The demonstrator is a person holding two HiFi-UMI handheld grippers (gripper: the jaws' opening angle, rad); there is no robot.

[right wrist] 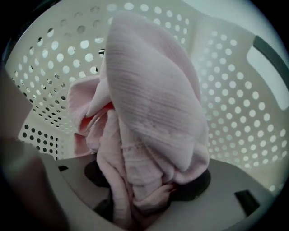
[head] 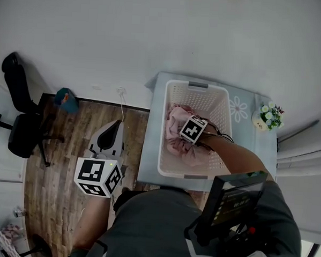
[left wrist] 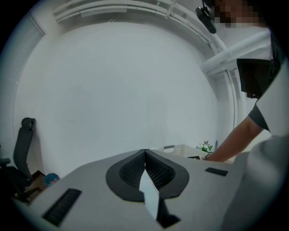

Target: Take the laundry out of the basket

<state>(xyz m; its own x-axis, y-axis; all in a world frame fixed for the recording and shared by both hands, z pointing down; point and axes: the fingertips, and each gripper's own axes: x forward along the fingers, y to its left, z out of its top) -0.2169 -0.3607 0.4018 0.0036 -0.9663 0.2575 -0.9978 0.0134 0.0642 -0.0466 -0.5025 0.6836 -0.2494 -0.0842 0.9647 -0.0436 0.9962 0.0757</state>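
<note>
A white wall and a wood floor frame the pale desk (head: 150, 146). On it stands the white basket (head: 198, 85), its long axis running 12 to 6 o'clock. The pink laundry (head: 175, 125) lies in the basket's 9 o'clock half. Your right gripper (right wrist: 149, 200) points steeply down into it, clenched on a bunched fold, with the rest of the cloth heaped toward 12 o'clock in its own view. Your left gripper (left wrist: 145, 152), clenched on nothing, hangs off the desk at the basket's 9 o'clock, well apart. The lift probably falls to the right one: straight up, clear of the basket wall.
</note>
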